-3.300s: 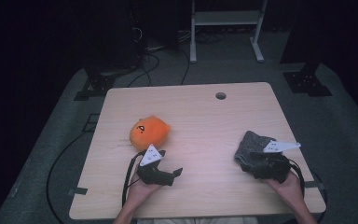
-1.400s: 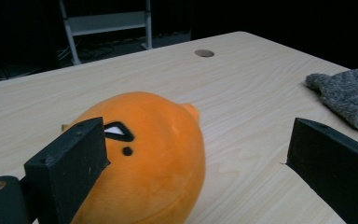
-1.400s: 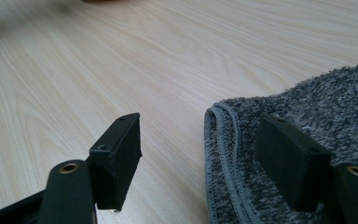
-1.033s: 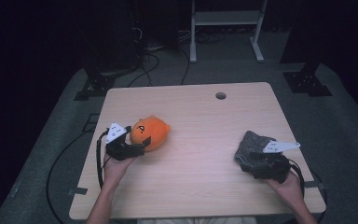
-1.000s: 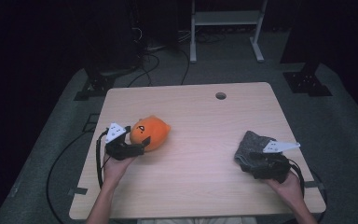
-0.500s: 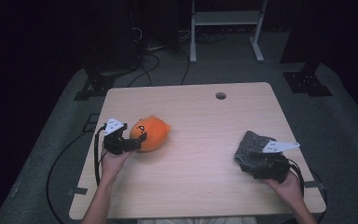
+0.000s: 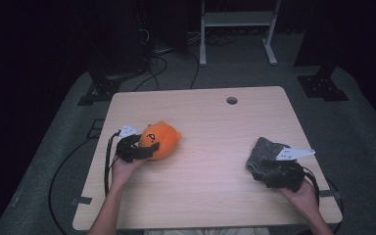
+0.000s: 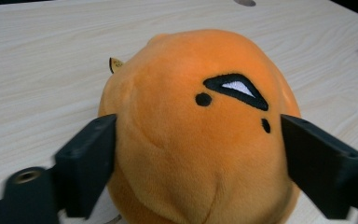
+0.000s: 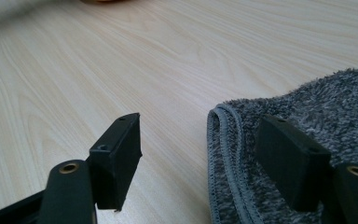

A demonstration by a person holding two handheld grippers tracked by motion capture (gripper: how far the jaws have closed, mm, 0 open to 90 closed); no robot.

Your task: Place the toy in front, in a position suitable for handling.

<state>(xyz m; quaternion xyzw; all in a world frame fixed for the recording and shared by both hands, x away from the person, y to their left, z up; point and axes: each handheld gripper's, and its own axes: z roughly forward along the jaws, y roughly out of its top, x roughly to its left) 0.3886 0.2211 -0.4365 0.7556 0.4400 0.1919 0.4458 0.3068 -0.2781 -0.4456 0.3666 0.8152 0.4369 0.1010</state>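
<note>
Your left gripper (image 8: 196, 154) has just been closing on the orange plush (image 8: 200, 126) at the table's (image 7: 210, 122) left, pads touching its sides. Firm the squeeze, then lift. Far right, your right gripper (image 9: 198, 154) stands wide, one jaw over the grey towel (image 9: 307, 121).
</note>
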